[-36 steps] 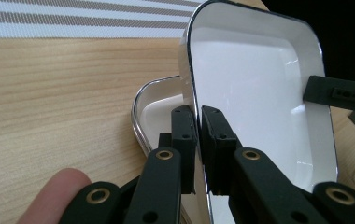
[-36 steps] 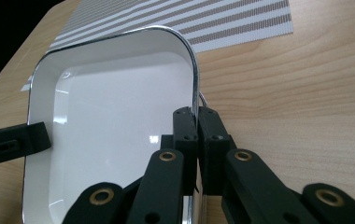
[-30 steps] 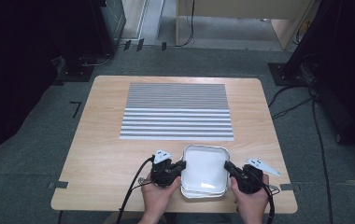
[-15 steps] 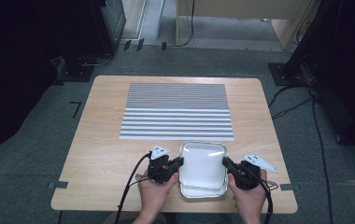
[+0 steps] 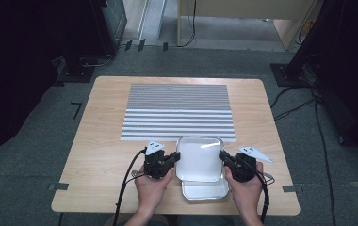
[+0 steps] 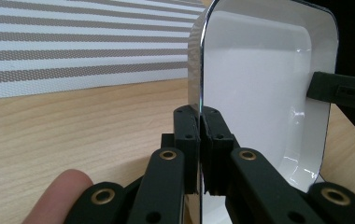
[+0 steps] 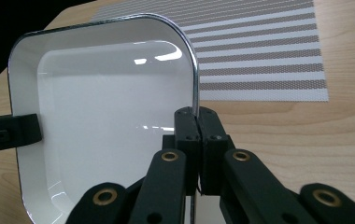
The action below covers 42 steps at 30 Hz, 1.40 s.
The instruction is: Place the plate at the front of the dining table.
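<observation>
- Two grippers are pinching one white tray (image 5: 199, 157): left gripper (image 5: 171, 159) clamping its left rim, right gripper (image 5: 224, 157) its right rim.
- Tray is hovering near-centre over a second tray (image 5: 205, 190), striped mat (image 5: 179, 110) lying far.

The upper tray (image 5: 199, 157) is glossy white inside with a thin, dark, mirror-bright rim; the lower tray (image 5: 205, 190) under it shows the same white with a silvery edge. The left gripper (image 5: 173, 159) and the right gripper (image 5: 223, 156) are matt black, with small brass-coloured rivets at the links, and each carries a pale grey three-cornered plate and a black cable. The placemat (image 5: 178, 112) is striped in grey and white: fine, close stripes on its far half, broader bands on its near half, the grey woven in a tiny mesh pattern. The table (image 5: 101, 141) is light wood with a faint grain. The floor (image 5: 36, 141) is dull grey-green carpet
</observation>
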Motion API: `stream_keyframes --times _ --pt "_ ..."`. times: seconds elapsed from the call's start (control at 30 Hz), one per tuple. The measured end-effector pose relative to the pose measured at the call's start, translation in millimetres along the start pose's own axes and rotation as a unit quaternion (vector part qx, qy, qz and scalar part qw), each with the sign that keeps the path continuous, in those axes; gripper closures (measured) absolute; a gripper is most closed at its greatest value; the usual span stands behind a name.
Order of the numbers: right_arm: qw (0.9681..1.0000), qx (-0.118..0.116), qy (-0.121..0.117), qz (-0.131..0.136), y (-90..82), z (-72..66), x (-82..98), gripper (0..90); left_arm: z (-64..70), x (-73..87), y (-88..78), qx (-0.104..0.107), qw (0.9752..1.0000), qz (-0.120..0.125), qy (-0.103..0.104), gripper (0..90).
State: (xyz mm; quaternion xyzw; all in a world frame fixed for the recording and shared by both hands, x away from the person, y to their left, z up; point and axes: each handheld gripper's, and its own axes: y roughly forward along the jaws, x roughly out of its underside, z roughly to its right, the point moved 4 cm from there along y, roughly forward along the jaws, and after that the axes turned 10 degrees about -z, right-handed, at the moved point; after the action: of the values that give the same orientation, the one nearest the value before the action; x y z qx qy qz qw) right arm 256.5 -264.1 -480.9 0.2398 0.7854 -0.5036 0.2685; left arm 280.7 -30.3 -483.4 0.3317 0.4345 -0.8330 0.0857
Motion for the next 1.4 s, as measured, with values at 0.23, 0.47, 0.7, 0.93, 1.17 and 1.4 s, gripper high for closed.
stream_keyframes --times 0.23,0.47,0.7,0.93,1.17,1.4 --pt "0.9999 -0.007 -0.001 -0.009 10.5 -7.5 -11.1 89.8 -11.5 -7.8 -4.1 -0.009 0.9999 0.004 -0.006 87.6" --pt "0.9998 -0.012 -0.011 -0.013 20.0 -17.4 -28.2 89.7 -21.9 -18.8 -8.2 -0.015 0.9998 0.011 -0.012 87.9" --pt "0.9996 -0.021 -0.007 -0.018 32.5 -21.1 -41.3 89.5 -35.6 -33.2 -7.3 -0.026 0.9995 0.011 -0.016 88.2" --pt "0.9989 -0.023 -0.001 -0.041 51.7 -22.8 -60.2 89.5 -51.8 -49.7 -1.5 -0.030 0.9991 -0.003 -0.029 88.2" --pt "0.9971 -0.015 -0.003 -0.074 71.2 -27.3 -83.5 89.6 -68.8 -68.1 6.1 -0.042 0.9981 -0.019 -0.040 88.6" --pt "0.9954 -0.010 0.000 -0.095 88.0 -29.2 -98.0 89.5 -82.6 -82.9 15.0 -0.052 0.9969 -0.033 -0.048 89.2"
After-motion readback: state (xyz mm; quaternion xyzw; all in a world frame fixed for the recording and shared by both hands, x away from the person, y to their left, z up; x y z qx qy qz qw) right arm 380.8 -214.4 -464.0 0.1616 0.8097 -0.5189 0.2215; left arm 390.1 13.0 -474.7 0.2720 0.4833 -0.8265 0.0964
